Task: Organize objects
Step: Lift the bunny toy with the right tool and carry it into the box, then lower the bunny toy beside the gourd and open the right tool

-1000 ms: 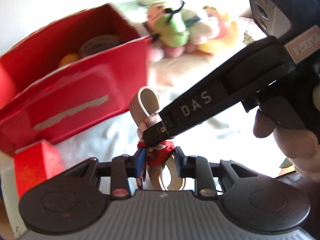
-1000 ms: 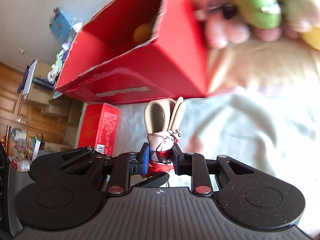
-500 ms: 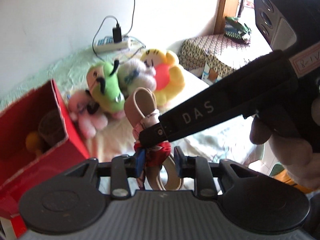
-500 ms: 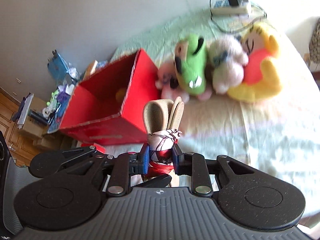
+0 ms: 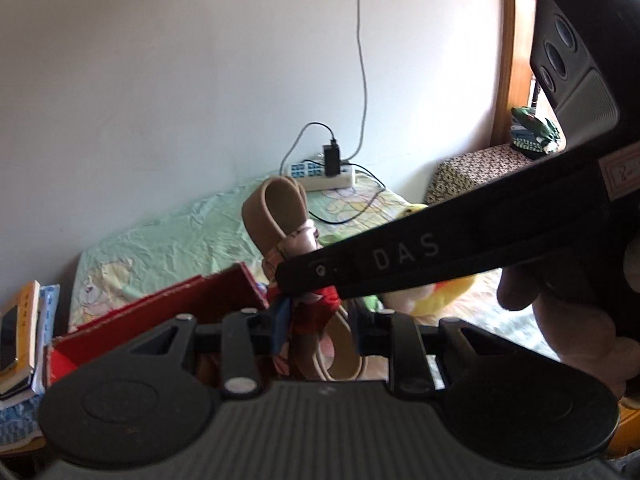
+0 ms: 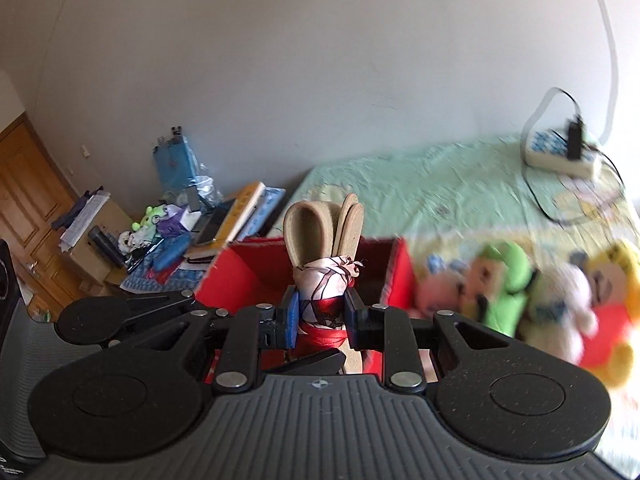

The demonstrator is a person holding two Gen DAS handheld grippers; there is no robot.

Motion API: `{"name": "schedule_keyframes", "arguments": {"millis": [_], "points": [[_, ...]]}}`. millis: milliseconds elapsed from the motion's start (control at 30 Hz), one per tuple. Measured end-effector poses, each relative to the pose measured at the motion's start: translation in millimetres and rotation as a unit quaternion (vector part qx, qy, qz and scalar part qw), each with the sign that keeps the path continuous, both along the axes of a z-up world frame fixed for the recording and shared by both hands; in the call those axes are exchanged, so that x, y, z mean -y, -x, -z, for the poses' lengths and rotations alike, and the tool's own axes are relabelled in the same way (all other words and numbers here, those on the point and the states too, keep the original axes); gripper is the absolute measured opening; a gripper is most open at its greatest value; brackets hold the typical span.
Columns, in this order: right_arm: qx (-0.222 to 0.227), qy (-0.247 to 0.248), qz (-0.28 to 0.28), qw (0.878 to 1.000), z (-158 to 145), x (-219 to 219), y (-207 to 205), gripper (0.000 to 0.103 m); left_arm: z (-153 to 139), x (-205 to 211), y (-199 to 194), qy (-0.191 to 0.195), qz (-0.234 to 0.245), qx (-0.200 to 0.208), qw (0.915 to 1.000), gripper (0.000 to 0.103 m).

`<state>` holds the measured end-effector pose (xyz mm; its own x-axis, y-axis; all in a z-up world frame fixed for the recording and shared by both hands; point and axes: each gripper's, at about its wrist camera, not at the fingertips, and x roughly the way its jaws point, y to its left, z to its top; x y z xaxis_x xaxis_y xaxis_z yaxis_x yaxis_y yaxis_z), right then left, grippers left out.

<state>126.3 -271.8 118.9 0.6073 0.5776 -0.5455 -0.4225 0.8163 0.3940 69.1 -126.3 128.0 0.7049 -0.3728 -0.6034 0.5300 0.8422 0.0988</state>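
Note:
A bundle of tan insoles (image 6: 308, 232) tied with a red and white cloth (image 6: 326, 290) is held up in the air above the bed. My right gripper (image 6: 320, 316) is shut on the cloth-wrapped middle. In the left wrist view my left gripper (image 5: 318, 330) is shut on the same bundle (image 5: 276, 212) lower down, at the red cloth (image 5: 316, 308). The right gripper's black body (image 5: 404, 258) crosses in front of it, with a hand (image 5: 560, 320) on it. The open red box (image 6: 240, 276) stands on the bed just beyond and below the bundle.
Several plush toys (image 6: 504, 280) lie in a row right of the box on the green bedsheet (image 6: 420, 176). A white power strip (image 6: 560, 154) with cables rests by the wall. Books and clutter (image 6: 224, 216) fill a bedside surface at the left.
Both grippers have risen with the bundle and tipped upward. The red box and plush toys have dropped lower in both views, and the wall now fills the upper part.

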Motion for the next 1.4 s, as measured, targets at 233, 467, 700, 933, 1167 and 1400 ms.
{"name": "schedule_keyframes", "arguments": {"millis": [233, 467, 700, 933, 1167, 1400], "points": [[-0.003, 0.012, -0.042, 0.999, -10, -73, -51, 0.025, -14, -68, -48, 0.003, -0.038, -0.002, 0.9993, 0.024], [-0.074, 0.051, -0.077, 0.993, 24, -126, -86, 0.025, 20, -118, -82, 0.008, -0.059, -0.063, 0.9963, 0.024], [-0.168, 0.086, -0.091, 0.978, 74, -158, -110, 0.025, 78, -140, -112, -0.002, -0.061, -0.144, 0.9877, 0.024], [-0.235, 0.110, -0.089, 0.962, 114, -174, -127, 0.025, 121, -151, -135, -0.011, -0.053, -0.216, 0.9750, 0.024], [-0.254, 0.145, -0.079, 0.953, 132, -181, -131, 0.025, 140, -149, -150, -0.035, -0.050, -0.243, 0.9680, 0.024], [-0.262, 0.154, -0.054, 0.951, 144, -178, -135, 0.022, 145, -151, -159, -0.032, -0.046, -0.262, 0.9634, 0.025]]}}
